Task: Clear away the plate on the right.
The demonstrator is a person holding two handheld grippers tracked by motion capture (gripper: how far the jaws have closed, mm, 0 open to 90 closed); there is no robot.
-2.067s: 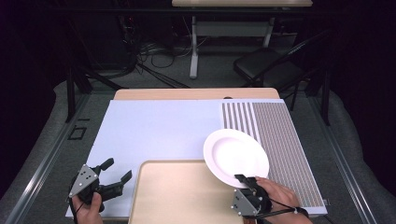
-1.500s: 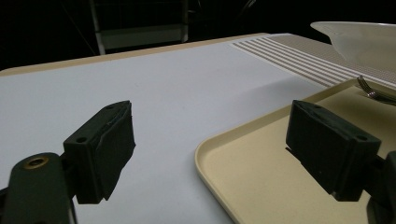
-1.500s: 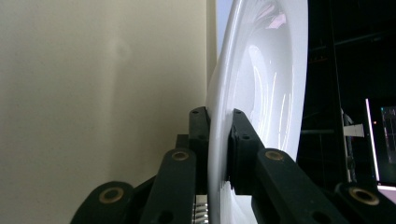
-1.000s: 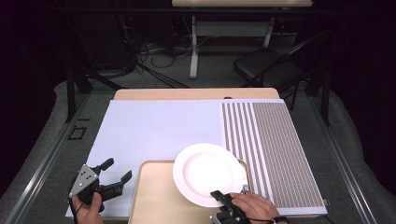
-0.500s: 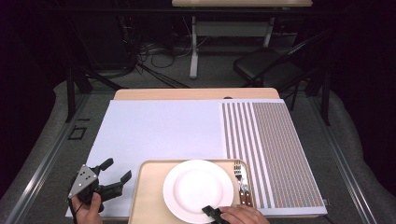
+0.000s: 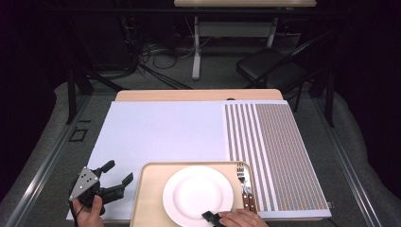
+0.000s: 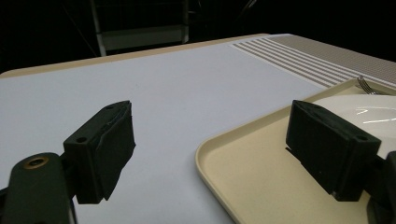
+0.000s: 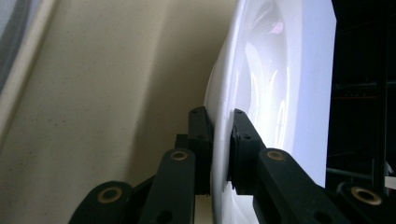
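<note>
right gripper (image 8: 222, 149) clamps white plate (image 6: 197, 195) rim; plate unmarked.

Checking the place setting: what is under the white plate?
The plate sits over the beige tray, its near rim clamped by the right gripper. A fork lies beside it. Anything beneath its middle is covered.

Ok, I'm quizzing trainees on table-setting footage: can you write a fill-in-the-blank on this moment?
1. The right gripper is shut on the rim of the white ____.
2. The plate sits over the beige ____.
3. The left gripper has its jaws ____.
4. The fork lies to the plate's ____.

Missing words: plate; tray; open; right
</note>
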